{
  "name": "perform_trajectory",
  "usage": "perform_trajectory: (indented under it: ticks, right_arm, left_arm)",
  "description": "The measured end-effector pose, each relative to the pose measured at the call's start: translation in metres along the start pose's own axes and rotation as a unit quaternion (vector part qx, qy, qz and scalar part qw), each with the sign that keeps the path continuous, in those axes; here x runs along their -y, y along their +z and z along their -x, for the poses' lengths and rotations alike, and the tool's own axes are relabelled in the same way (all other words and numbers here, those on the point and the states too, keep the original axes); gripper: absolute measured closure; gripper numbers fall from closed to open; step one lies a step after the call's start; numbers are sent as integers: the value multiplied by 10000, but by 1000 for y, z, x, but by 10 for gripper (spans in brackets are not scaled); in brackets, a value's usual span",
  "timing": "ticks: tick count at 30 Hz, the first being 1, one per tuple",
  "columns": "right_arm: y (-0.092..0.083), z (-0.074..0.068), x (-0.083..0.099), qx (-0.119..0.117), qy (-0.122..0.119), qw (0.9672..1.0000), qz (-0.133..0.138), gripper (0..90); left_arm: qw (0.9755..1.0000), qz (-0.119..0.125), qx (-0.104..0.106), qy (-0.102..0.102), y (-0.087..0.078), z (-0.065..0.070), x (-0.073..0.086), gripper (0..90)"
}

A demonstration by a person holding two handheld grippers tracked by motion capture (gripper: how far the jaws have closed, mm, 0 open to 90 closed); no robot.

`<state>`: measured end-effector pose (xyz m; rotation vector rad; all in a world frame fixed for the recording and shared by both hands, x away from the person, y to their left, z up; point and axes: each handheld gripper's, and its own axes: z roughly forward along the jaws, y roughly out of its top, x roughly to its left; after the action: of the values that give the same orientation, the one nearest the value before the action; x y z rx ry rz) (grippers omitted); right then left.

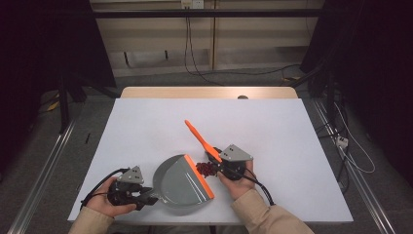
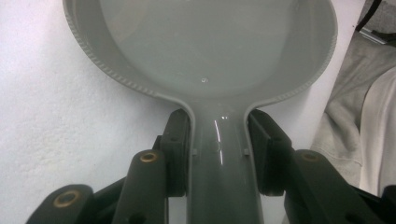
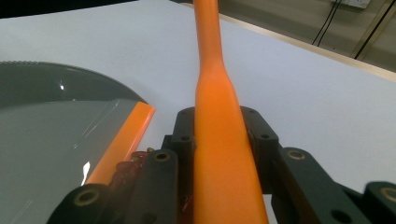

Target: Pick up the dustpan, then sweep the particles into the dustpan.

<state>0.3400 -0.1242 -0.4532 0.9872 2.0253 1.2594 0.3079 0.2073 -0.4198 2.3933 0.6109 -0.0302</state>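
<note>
Grey dustpan (image 1: 182, 183) is being held flat on the white table (image 1: 146, 126), near the front edge and left of centre. Its handle is pointing toward the person's left, into the left gripper (image 1: 146, 197); its open mouth, edged with an orange lip (image 1: 198, 175), is facing right and slightly away. Long axis is running roughly left to right, tilted a little across the table.

In the left gripper view the dustpan handle (image 2: 219, 158) is being clamped between the two black jaws, pads pressed on both sides of it, jaws at a narrow-to-middling spread. The pan interior (image 2: 210, 42) is being seen as bare grey in that view.

Orange brush (image 1: 202, 141) is being held by the right gripper (image 1: 220, 165), just beside the pan's mouth. Its handle is pointing up and away toward the table's far left, long axis slanted, bristle end down at the table. In the right gripper view the brush handle (image 3: 219, 140) is being gripped tightly between the jaws, rising out of them toward the top of the frame.

A small heap of dark red bits (image 1: 206, 168) is lying on the table, touching or just beside the orange lip, between the pan and the right gripper. The same red bits (image 3: 128, 168) are being seen just outside the lip in the right gripper view, not inside the pan
</note>
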Motion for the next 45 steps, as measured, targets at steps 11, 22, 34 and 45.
perform_trajectory:
  ticks: [11, 22, 34, 45]
  right_arm:
    - [1, -5, 0, 19, 315, 9995, 7, 701]
    - [6, -20, -2, -64, 503, 9987, 52, 697]
    - [10, -38, -3, -32, 636, 9978, 156, 694]
    - [9, -59, -12, -312, 661, 9967, 341, 701]
  left_arm:
    - [10000, -37, 10, -24, 1, 1, -2, 626]
    - [10000, -91, 40, 7, 5, 2, -5, 627]
    - [9999, -121, 69, -36, 12, 6, -10, 626]
    - [9999, -113, 43, -74, 14, 6, -10, 627]
